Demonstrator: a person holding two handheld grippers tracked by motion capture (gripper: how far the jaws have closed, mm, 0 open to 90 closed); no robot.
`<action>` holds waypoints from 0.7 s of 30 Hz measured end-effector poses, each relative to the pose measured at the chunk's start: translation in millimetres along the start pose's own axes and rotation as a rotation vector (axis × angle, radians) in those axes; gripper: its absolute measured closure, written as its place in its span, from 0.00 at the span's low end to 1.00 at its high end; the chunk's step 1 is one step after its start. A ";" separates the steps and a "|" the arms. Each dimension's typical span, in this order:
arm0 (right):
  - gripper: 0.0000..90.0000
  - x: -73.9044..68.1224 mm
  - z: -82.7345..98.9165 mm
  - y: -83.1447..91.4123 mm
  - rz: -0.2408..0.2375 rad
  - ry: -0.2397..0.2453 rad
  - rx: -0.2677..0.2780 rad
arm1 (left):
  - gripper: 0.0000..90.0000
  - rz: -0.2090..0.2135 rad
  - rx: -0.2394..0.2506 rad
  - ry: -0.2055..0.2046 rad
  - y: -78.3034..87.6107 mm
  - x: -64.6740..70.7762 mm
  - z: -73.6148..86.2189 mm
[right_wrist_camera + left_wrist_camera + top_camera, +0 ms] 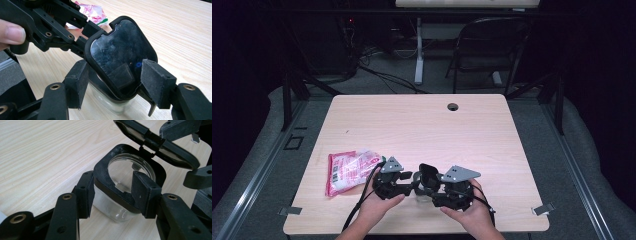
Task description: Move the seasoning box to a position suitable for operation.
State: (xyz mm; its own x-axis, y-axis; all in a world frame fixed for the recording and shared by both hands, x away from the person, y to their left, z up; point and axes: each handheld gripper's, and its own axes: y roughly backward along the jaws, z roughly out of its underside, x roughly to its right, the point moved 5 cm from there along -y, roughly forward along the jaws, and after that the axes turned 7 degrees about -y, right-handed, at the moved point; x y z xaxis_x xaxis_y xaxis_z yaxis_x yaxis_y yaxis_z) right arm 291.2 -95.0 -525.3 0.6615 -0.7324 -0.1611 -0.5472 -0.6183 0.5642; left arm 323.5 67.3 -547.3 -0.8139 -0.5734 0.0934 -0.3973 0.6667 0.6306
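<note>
Light wood table, near edge toward the person. Pink-and-white plastic bag lies flat at the table's left, just beside the left gripper. Clear glass jar with a black square collar stands upright on the wood between both grippers, near the front edge; its hinged black lid is flipped up and open. Left gripper's jaws straddle the jar's collar, spread, with a gap showing at one pad. Right gripper reaches from the opposite side, jaws spread either side of the raised lid, pads apart from it.
</note>
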 end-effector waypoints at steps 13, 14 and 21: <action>0.44 5.0 -0.9 8.8 0.016 -0.015 0.031 | 0.59 0.006 0.014 -0.001 -6.0 1.1 -0.2; 0.44 5.6 -1.0 10.1 0.017 -0.017 0.032 | 0.59 0.006 0.016 -0.001 -6.1 1.1 -0.1; 0.45 12.0 -0.2 19.6 0.026 -0.038 0.048 | 0.60 0.012 0.015 -0.006 -6.1 0.8 -0.1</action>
State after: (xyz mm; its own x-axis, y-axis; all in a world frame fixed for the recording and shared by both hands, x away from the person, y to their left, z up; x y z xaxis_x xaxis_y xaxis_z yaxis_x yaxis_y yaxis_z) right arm 288.5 -115.9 -516.0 0.6270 -0.7583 -0.1784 -0.5884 -0.6111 0.5295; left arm 325.3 62.8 -551.0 -0.8212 -0.5625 0.0961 -0.3937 0.6804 0.6181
